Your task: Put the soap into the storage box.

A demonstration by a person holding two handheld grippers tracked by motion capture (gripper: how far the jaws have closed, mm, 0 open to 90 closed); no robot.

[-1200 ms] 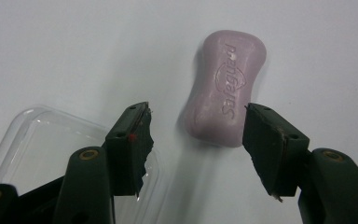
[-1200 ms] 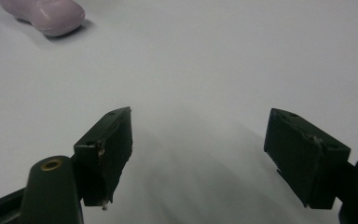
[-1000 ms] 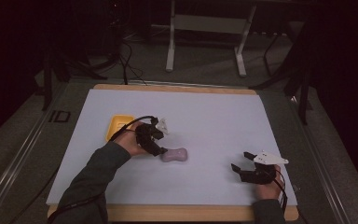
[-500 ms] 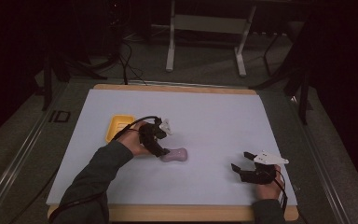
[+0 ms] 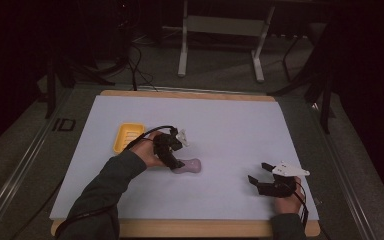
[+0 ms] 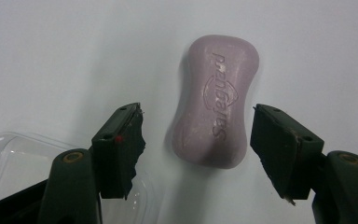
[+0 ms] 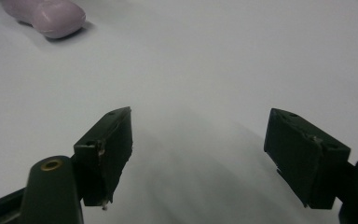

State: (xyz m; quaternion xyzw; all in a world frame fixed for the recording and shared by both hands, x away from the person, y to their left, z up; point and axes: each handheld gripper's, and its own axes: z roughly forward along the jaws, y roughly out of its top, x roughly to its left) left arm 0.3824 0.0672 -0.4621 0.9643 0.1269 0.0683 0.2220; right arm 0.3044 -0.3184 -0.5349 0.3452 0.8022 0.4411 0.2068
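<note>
A white sheet (image 5: pixel 220 130) covers the wooden table (image 5: pixel 190 228) almost to its edges, and everything in play sits on the near half of it. Toward the left lies a yellow tray (image 5: pixel 128 136), just beyond the person's left hand (image 5: pixel 147 152). That hand holds the left gripper (image 5: pixel 176 162) angled down over a lilac bar of soap (image 5: pixel 189 165), which lies flat on the sheet near the middle – well apart from the right gripper (image 5: pixel 259 173) at the near right corner.

In the left gripper view the soap (image 6: pixel 216 100) lies lengthwise between the two black jaws, its embossed lettering facing up. The jaws have just been opening and now stand spread, with clear white sheet showing on both sides between each pad and the soap – nothing is pinched. A clear plastic lid (image 6: pixel 9 158) lies under the jaw at the left of that view, beside the soap.

The right gripper rests low over bare sheet, its jaws spread wide with nothing between them; in the right gripper view the soap (image 7: pixel 51 16) shows far off at the upper left
</note>
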